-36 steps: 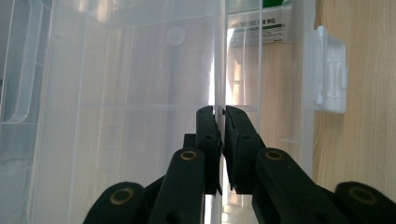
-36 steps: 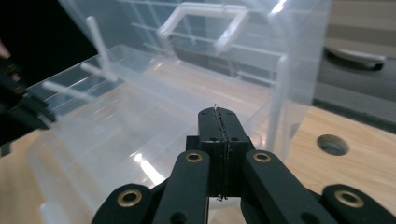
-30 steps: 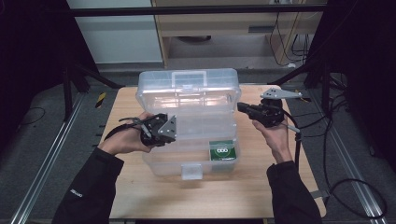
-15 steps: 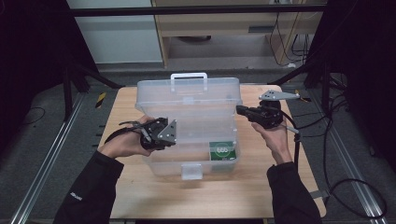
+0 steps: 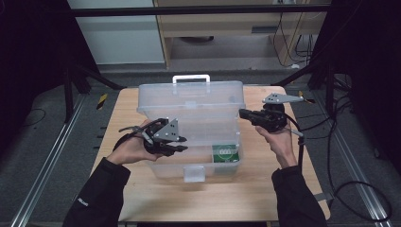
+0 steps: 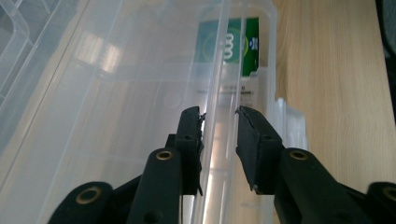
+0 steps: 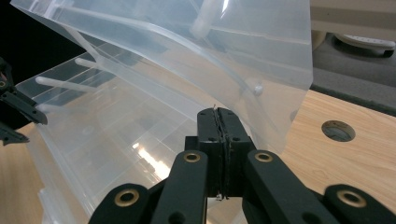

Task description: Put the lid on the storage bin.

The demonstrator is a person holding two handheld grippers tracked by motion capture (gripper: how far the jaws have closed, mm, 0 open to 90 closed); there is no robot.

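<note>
Dark curtains and a grey floor surround the light wooden table (image 5: 265, 189), where a clear plastic storage box (image 5: 194, 137) stands mid-table with its lid (image 5: 191, 97) raised at the far side. At the left, the left gripper (image 5: 177, 144) straddles the box's near wall; its jaws have just been opening, and the wall sits between them without being pinched. Inside, at the right near corner, lies a green packet (image 5: 225, 152). At the right, the right gripper (image 5: 246, 113) is fully closed, tips touching the lid's edge. Opening the box looks nearly finished; next, the left should draw clear while the right props the lid upright.
</note>
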